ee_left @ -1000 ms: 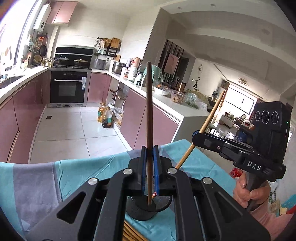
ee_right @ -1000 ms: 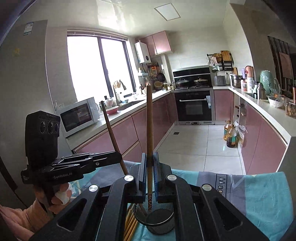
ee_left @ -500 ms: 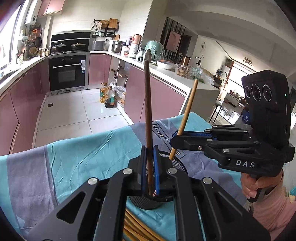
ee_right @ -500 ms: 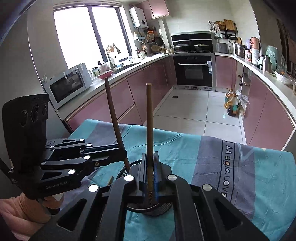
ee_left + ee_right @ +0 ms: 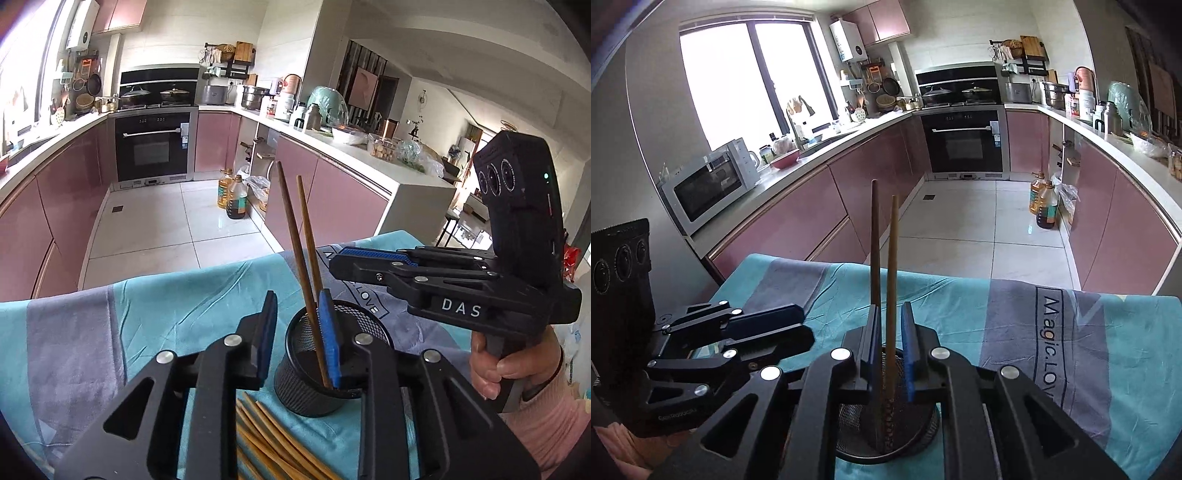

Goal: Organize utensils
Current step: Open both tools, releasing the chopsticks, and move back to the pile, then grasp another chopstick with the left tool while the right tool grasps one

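Observation:
A black mesh cup stands on the teal cloth; it also shows in the right wrist view. Two chopsticks stand in it: a dark brown one and a lighter one. They show in the right wrist view as the dark one and the light one. My left gripper is open around the cup, touching neither stick. My right gripper is open, with the sticks between its jaws. Each gripper shows in the other's view, the right and the left.
Several loose chopsticks lie on the teal and grey cloth in front of the cup. The table's far edge drops to the kitchen floor. Pink cabinets and an oven stand beyond.
Both grippers lowered their chopsticks into the mesh cup and opened. The two sticks now stand free in the cup.

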`<action>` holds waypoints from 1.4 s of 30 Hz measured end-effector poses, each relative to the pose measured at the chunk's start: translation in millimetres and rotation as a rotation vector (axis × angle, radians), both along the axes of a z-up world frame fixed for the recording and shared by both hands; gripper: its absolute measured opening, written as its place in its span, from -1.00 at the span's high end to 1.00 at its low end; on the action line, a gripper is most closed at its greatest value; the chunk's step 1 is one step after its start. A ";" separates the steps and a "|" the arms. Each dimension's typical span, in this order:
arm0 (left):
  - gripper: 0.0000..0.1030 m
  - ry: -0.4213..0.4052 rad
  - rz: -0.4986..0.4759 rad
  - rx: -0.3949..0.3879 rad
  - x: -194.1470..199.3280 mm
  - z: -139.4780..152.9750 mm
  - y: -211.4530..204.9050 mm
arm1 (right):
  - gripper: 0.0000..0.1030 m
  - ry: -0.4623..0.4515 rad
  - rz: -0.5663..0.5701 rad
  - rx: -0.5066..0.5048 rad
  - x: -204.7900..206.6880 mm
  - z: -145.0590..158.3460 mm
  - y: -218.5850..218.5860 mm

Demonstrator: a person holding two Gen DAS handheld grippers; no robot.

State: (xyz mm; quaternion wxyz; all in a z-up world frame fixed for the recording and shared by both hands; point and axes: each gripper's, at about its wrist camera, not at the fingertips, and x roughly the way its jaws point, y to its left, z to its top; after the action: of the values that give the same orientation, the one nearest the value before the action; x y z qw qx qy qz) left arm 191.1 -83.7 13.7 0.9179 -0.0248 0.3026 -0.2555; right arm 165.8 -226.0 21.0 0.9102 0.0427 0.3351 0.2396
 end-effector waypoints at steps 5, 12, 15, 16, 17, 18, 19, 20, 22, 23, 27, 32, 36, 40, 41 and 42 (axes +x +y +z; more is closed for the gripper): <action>0.21 -0.053 0.053 -0.004 -22.7 2.4 26.7 | 0.50 -0.087 -0.006 0.016 -26.7 8.4 -8.6; -0.04 -0.054 0.093 0.057 -61.8 -18.6 52.9 | 0.14 -0.164 0.132 0.011 -89.5 11.1 -7.1; -0.04 0.012 0.095 0.102 -70.7 -41.2 58.3 | 0.14 -0.110 0.181 -0.001 -102.5 -7.2 3.0; -0.04 0.034 0.096 0.114 -73.3 -49.7 60.4 | 0.14 -0.088 0.190 -0.008 -105.0 -14.2 8.2; -0.04 0.055 0.096 0.121 -74.0 -56.8 61.4 | 0.14 -0.059 0.195 -0.025 -105.4 -25.2 12.8; -0.04 0.078 0.096 0.127 -75.9 -66.4 63.2 | 0.14 -0.030 0.199 -0.035 -106.4 -35.7 20.5; -0.04 0.105 0.095 0.136 -76.7 -75.4 64.1 | 0.14 0.005 0.205 -0.035 -104.7 -45.8 23.6; -0.04 0.122 0.098 0.149 -78.2 -83.2 64.5 | 0.15 0.033 0.204 -0.037 -103.4 -54.6 26.3; -0.04 0.157 0.098 0.163 -80.7 -100.7 66.8 | 0.19 0.086 0.191 -0.050 -101.0 -72.6 34.3; -0.04 0.174 0.097 0.166 -81.7 -106.5 67.1 | 0.22 0.110 0.191 -0.043 -99.0 -79.8 36.0; -0.02 0.208 0.104 0.171 -86.8 -128.4 67.6 | 0.26 0.148 0.169 -0.067 -96.5 -97.4 43.1; 0.04 0.225 0.100 0.180 -86.6 -132.6 64.1 | 0.33 0.157 0.159 -0.096 -96.0 -107.0 49.5; 0.11 0.234 0.097 0.182 -85.5 -134.0 63.6 | 0.37 0.156 0.148 -0.131 -98.2 -113.3 54.2; 0.22 0.237 0.093 0.191 -84.4 -134.4 63.0 | 0.40 0.152 0.136 -0.144 -98.1 -116.2 54.4; 0.22 0.238 0.092 0.193 -84.2 -134.6 63.4 | 0.42 0.155 0.132 -0.146 -97.7 -116.2 53.0; 0.25 0.237 0.090 0.197 -83.9 -134.3 63.4 | 0.42 0.161 0.129 -0.144 -97.3 -117.0 51.0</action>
State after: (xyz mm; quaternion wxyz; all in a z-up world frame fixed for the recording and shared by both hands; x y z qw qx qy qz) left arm 107.2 -20.2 -120.6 0.8842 0.0219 0.4311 -0.1782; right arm 68.5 -175.0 -96.0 0.8638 -0.0254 0.4254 0.2689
